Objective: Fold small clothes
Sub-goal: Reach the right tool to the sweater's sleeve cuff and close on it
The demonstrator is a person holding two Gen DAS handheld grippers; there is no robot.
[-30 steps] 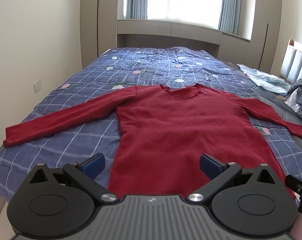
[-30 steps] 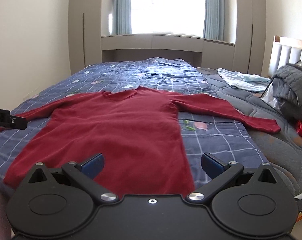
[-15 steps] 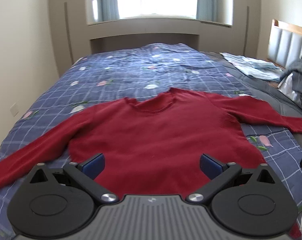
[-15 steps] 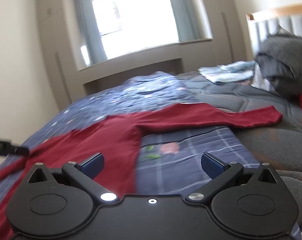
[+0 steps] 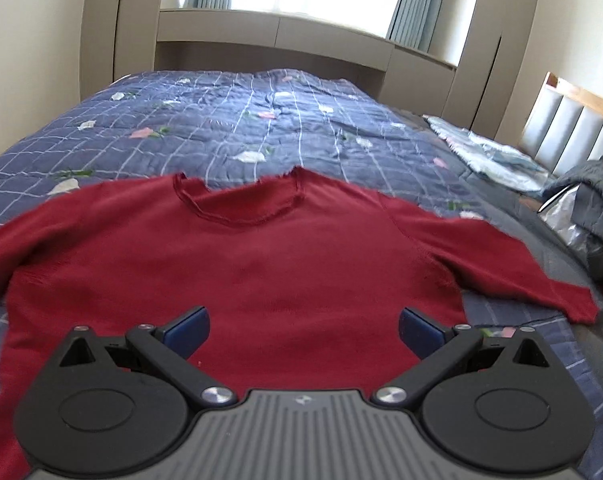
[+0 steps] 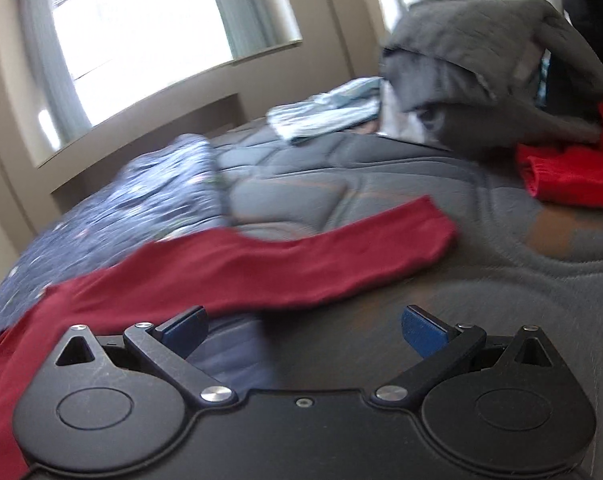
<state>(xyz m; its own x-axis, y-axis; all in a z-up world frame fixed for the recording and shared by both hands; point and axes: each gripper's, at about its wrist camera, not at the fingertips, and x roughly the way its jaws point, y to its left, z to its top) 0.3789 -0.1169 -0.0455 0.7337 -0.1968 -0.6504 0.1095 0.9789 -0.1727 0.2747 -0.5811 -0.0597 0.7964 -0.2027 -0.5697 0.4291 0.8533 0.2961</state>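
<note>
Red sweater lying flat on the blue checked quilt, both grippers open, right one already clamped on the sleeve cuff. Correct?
Not quite. The right gripper is open with nothing between its fingers; the right wrist view shows the sleeve cuff lying ahead of it on the grey bedding, ungrasped. The rest holds: the red sweater lies flat on the blue checked quilt, and the left gripper is open.
</note>
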